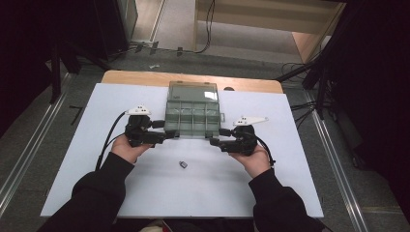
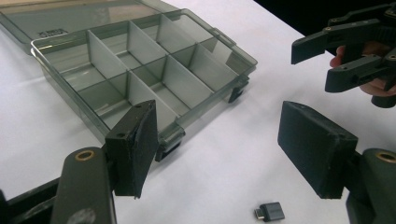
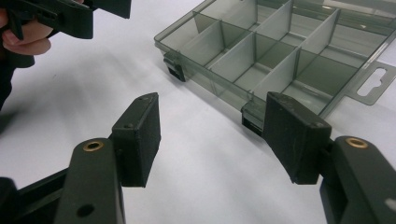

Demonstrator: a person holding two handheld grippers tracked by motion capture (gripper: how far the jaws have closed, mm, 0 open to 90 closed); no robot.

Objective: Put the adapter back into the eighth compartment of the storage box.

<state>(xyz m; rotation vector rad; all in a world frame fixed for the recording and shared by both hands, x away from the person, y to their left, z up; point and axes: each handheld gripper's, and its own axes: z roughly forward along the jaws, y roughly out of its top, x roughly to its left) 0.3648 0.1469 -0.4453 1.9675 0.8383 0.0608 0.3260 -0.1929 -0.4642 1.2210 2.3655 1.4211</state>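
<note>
A clear grey compartment box (image 1: pixel 191 117) lies open at the centre of the high view, its lid (image 1: pixel 192 91) folded back toward the top of the frame, on a white table (image 1: pixel 87 145). The left gripper (image 1: pixel 170 135) sits at the box's lower left corner, jaws spread wide and empty. The right gripper (image 1: pixel 216 137) sits at the lower right corner, jaws equally wide with nothing between them. A small dark adapter (image 1: pixel 183 165) lies below the box, between the hands.
</note>
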